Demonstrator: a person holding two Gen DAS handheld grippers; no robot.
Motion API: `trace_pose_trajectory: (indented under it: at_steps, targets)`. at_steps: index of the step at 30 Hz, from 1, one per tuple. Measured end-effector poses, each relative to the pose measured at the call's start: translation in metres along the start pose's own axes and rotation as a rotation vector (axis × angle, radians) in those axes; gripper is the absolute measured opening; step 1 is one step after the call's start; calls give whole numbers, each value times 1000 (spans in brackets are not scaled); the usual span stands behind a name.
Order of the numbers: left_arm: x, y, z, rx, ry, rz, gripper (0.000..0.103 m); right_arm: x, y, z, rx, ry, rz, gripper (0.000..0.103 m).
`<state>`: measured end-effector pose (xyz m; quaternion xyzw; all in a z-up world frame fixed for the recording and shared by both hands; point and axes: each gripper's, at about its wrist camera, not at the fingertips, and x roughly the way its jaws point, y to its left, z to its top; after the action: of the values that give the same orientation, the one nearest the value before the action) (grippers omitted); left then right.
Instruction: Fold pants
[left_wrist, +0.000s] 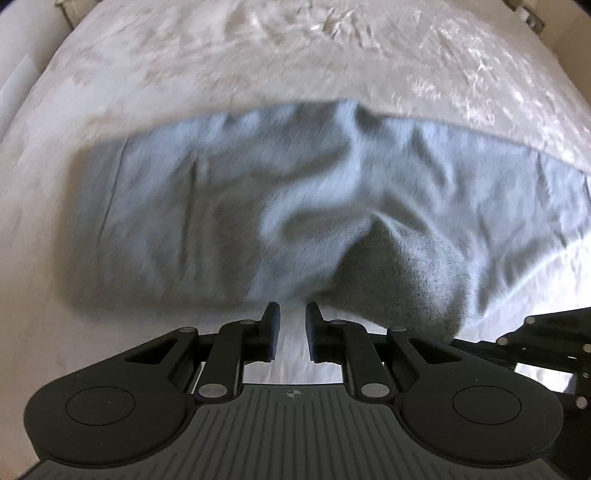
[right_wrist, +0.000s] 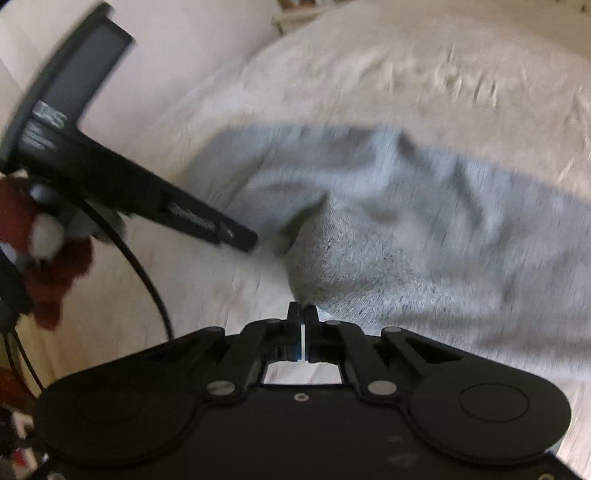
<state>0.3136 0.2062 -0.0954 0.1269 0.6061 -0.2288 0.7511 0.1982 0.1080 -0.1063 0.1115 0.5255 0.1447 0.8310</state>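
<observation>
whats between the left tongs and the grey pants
Only a short stretch of bare cream bedspread, seen in the left wrist view: the open left tongs stop just short of the grey pants, gripping nothing.

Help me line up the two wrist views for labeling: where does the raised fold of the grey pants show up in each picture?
Left wrist view: the raised fold of the grey pants sits right of centre, just beyond the left gripper.
Right wrist view: the same raised fold sits centre-right, just beyond the right gripper.
Shared landmark: the cream bedspread beneath the pants.
</observation>
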Motion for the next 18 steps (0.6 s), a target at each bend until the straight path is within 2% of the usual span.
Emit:
trace_pose_trajectory:
  at_steps: [4, 8, 11, 13, 15, 18]
  targets:
    - [0, -3, -17, 8, 1, 45, 15, 20, 0, -23, 17, 86, -9, 2]
    - [-1, -7, -9, 30, -58, 71, 15, 29, 5, -33, -10, 125, -15, 2]
    - [-5, -9, 2, 31, -116, 73, 15, 19, 10, -34, -25, 90, -14, 2]
    - [-4, -7, 9, 33, -141, 73, 16, 6, 11, -31, -33, 33, -26, 2]
    - [6, -2, 14, 46, -134, 101, 16, -5, 10, -25, -38, -24, -46, 4]
    - [31, 14, 12, 89, -74, 160, 17, -6, 9, -10, -36, -83, -85, 8]
